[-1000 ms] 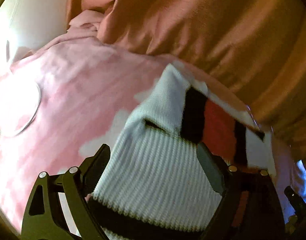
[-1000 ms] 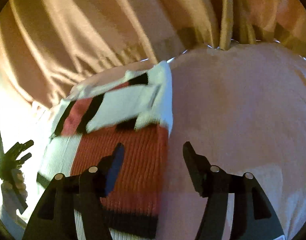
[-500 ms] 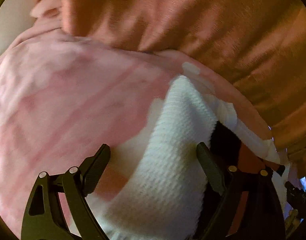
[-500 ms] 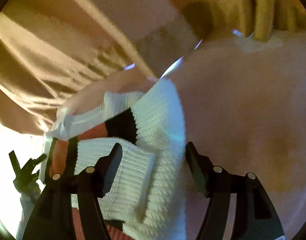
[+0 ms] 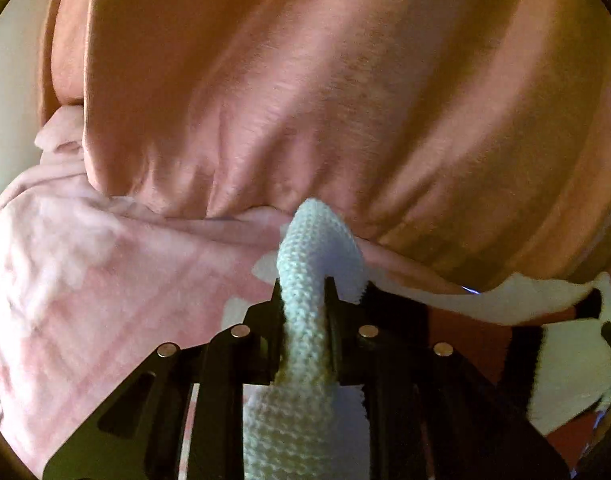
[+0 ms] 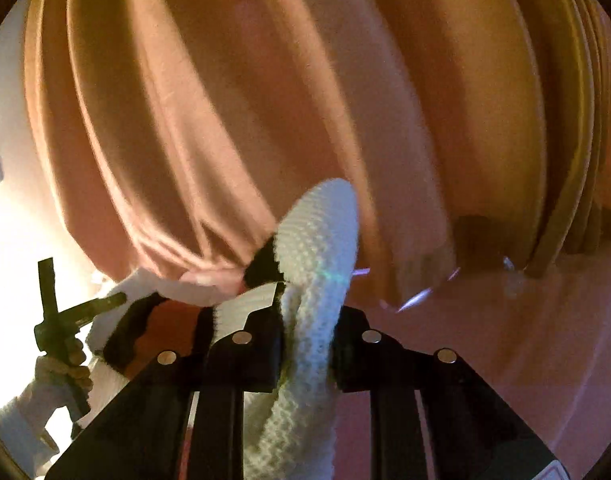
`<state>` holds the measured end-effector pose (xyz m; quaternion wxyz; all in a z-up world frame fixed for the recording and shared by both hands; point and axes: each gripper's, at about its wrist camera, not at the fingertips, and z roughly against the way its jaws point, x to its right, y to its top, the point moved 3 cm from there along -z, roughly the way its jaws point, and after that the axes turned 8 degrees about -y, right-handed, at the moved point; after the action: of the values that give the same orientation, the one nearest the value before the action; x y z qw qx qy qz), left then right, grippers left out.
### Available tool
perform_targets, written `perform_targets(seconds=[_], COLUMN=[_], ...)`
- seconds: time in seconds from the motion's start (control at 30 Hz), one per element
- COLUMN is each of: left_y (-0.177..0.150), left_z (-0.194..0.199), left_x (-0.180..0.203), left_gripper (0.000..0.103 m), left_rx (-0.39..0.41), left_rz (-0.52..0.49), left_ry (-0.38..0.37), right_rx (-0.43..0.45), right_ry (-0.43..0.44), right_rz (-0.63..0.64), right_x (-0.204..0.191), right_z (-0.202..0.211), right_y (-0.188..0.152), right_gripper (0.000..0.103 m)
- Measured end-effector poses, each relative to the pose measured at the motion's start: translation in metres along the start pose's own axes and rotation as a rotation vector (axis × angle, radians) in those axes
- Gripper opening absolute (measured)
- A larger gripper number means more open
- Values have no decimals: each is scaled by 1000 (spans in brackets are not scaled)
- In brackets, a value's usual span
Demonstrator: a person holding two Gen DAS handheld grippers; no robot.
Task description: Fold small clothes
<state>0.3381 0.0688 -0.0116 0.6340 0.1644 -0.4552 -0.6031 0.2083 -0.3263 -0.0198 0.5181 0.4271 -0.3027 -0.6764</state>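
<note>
A small knit sweater (image 5: 313, 248), white with black and red-orange blocks, lies on a pink blanket (image 5: 105, 272). My left gripper (image 5: 304, 292) is shut on a white knit fold of it, which bulges past the fingertips. My right gripper (image 6: 305, 312) is shut on another white fold of the sweater (image 6: 325, 232), next to a black stripe. The rest of the sweater stretches right in the left wrist view and left in the right wrist view, where the left gripper and the hand holding it (image 6: 61, 332) show.
Orange-brown curtains (image 5: 345, 100) hang close behind the blanket's far edge and fill the upper half of both views, as in the right wrist view (image 6: 265, 100). The pink blanket (image 6: 505, 340) spreads to the right of my right gripper. A pale wall (image 5: 9, 80) stands at far left.
Both grippers were open over the sweater a second ago. They moved forward to its far edge and each closed on a white fold of the knit.
</note>
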Motion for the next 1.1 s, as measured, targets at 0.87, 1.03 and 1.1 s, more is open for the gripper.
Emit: perform_targets(seconds=[0.87,1.03,1.1], left_y=[-225,-242,-245], left_z=[174,189,191], left_x=[-62,-57,-54], left_gripper=[71,71,66], left_rx=[-430,-338,-310], left_rz=[63,75,55], left_ry=[53,75,88], right_rx=[-511,-466,-471], right_ry=[-11,23,64], right_rz=[-167,-154,-162], right_x=[-15,-37,-42], right_z=[178,176,169], right_y=[-289,-291,-291], right_gripper=[52,55,21])
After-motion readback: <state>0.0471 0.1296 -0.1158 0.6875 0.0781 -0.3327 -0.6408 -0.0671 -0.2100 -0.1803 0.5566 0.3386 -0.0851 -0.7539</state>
